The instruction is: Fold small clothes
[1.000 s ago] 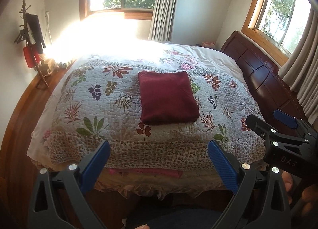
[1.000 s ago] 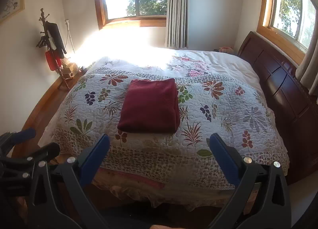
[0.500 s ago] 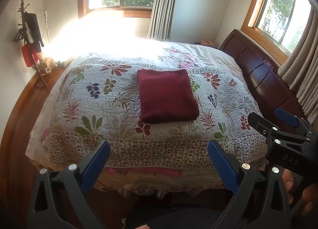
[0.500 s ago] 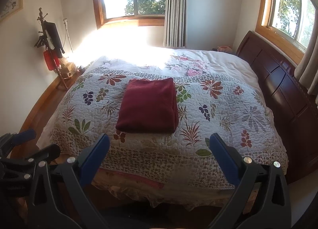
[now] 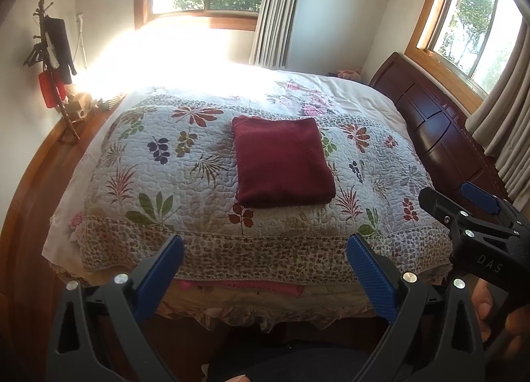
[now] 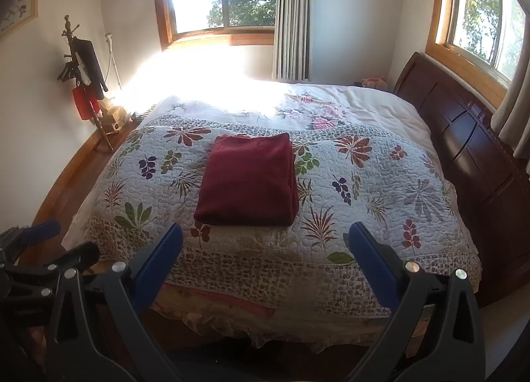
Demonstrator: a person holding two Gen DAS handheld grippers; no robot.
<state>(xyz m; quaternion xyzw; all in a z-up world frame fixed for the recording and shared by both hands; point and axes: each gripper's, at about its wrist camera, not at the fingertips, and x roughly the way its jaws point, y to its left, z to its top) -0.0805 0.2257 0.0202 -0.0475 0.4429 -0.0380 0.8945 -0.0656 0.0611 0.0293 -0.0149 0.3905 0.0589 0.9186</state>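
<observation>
A dark red garment (image 5: 281,162) (image 6: 248,180) lies folded into a neat square in the middle of the floral quilt (image 5: 159,183) (image 6: 381,190). My left gripper (image 5: 265,246) hangs open off the near edge of the bed, well short of the garment, with nothing between its blue pads. Level with it, my right gripper (image 6: 265,233) is open and empty too. Each gripper shows at the other view's side: the right gripper (image 5: 463,203) at the left view's right edge, the left gripper (image 6: 56,239) at the right view's lower left.
The bed has a dark wooden headboard (image 5: 440,130) (image 6: 470,137) along its right side under a window. A coat stand with hanging items (image 5: 53,61) (image 6: 86,84) stands by the left wall. Wooden floor (image 5: 29,190) runs along the bed's left side. A hand (image 5: 497,312) holds the right gripper.
Both views have crept slightly back and shifted; the folded garment has stayed put and both grippers have stayed open.
</observation>
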